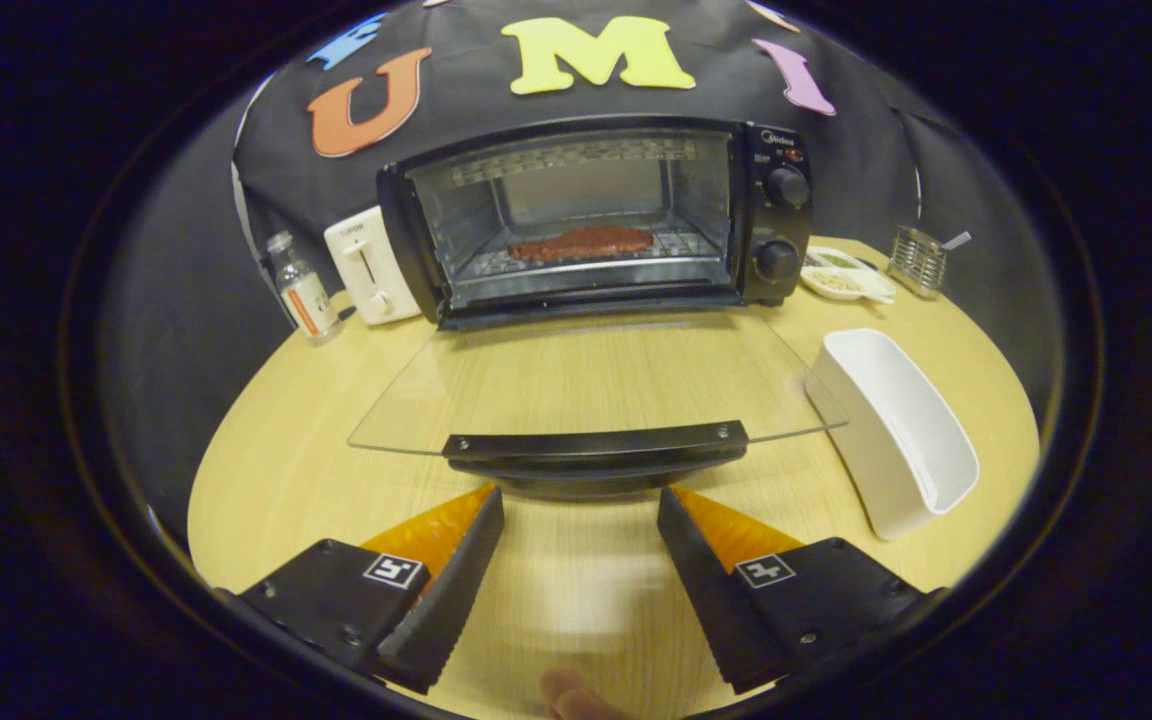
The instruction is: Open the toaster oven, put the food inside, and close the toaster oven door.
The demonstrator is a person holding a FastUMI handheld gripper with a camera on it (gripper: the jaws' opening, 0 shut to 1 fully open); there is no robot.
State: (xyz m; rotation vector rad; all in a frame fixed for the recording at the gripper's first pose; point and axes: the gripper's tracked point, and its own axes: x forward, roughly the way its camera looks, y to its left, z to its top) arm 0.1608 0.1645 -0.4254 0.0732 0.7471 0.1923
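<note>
A black toaster oven stands at the back of the round wooden table. Its glass door hangs fully down, lying flat toward me, with the black handle at its near edge. Inside, a reddish-brown slab of food rests on the wire rack. My gripper is open, with nothing between its fingers. The fingertips sit just short of the door handle, one on each side of its middle, slightly lower than it.
A white rectangular tub lies to the right of the door. Left of the oven stand a white toaster and a small bottle. Small dishes and a wire holder sit at the back right. A fingertip shows at the bottom.
</note>
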